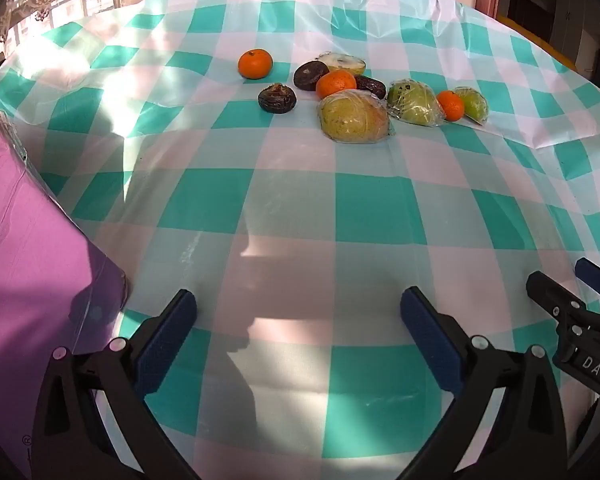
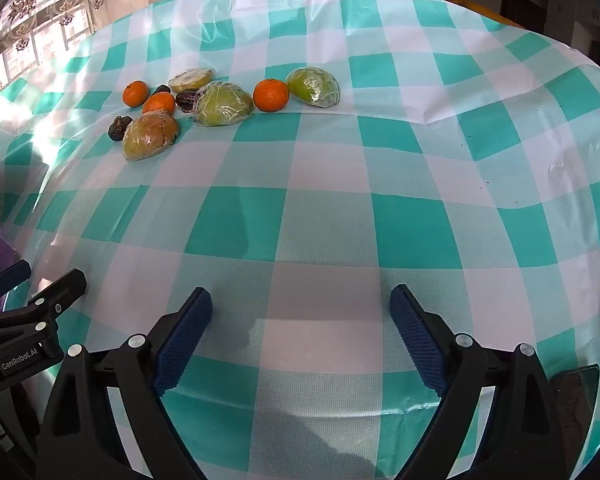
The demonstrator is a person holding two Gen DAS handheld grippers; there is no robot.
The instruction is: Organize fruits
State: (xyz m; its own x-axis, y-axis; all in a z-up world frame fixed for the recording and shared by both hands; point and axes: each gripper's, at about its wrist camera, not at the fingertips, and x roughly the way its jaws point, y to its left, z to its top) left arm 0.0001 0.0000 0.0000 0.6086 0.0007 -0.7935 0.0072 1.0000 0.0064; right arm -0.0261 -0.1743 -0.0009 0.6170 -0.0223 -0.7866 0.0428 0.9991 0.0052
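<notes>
A cluster of fruit lies on the far part of the checked table. In the left wrist view: three tangerines (image 1: 255, 63), (image 1: 335, 84), (image 1: 451, 105), dark brown fruits (image 1: 277, 98), (image 1: 310, 75), plastic-wrapped pear pieces (image 1: 355, 118), (image 1: 415, 103), (image 1: 473, 104) and a wrapped cut half (image 1: 342, 63). The right wrist view shows the same cluster: tangerines (image 2: 271, 95), (image 2: 135, 93), (image 2: 160, 104) and wrapped pears (image 2: 150, 134), (image 2: 223, 104), (image 2: 314, 86). My left gripper (image 1: 298, 312) is open and empty near the front edge. My right gripper (image 2: 301, 314) is open and empty, beside the left one.
A pink plastic-wrapped sheet (image 1: 28, 260) lies at the left by my left gripper. The teal and white tablecloth (image 2: 328, 216) has wrinkles at the right. A dark phone-like object (image 2: 576, 404) sits at the front right edge. A window with a lace curtain is at the far left.
</notes>
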